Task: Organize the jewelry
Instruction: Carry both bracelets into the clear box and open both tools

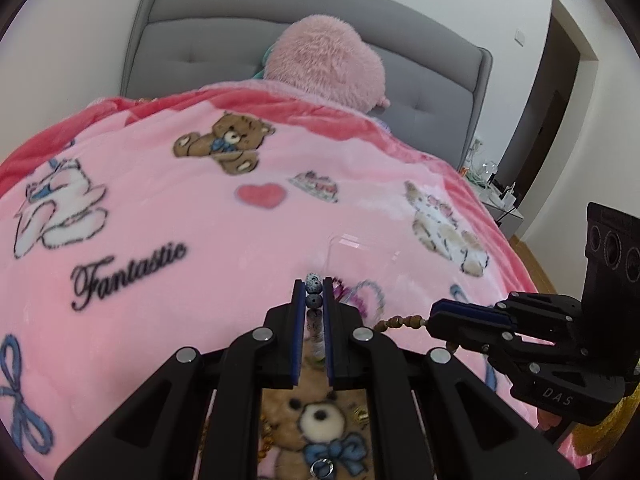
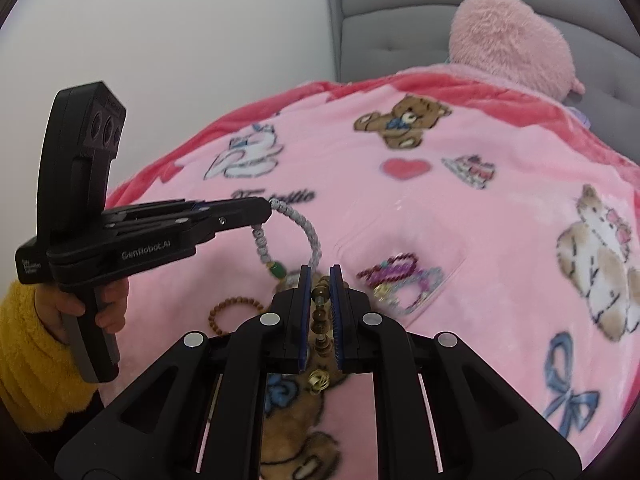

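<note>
While both tools hang above the bed, each one is clenched on a string of beads. The left tool [image 1: 314, 292] pinches a bracelet of speckled grey-blue beads [image 1: 313, 286] between its blue pads; seen from the right wrist view, that grey bracelet [image 2: 308, 232] loops down from the tool's tip [image 2: 269, 205], with a green bead low on the hanging part. The right tool [image 2: 320, 280] grips a brown bead bracelet [image 2: 321, 300] that runs lengthwise between its narrowly closed jaws. In the left wrist view the same brown beads [image 1: 402, 322] trail out from the tip of the right tool [image 1: 433, 320].

Below them lies a pink blanket [image 1: 200, 208] printed with bears, a heart and the word "Fantastic". On it rests a clear plastic tray [image 2: 404, 248] that holds purple and pale beaded bracelets [image 2: 396, 276] in a heap. A wooden bead bracelet [image 2: 232, 312] lies on the blanket just beside the right tool's fingers, and a small gold charm [image 2: 318, 380] shows beneath the jaws.

A hand [image 2: 100, 304] in a yellow fuzzy sleeve [image 2: 36, 356] holds the left tool's handle. At the head of the bed a fluffy pink pillow [image 1: 324, 60] leans against a grey padded headboard [image 1: 192, 44].
</note>
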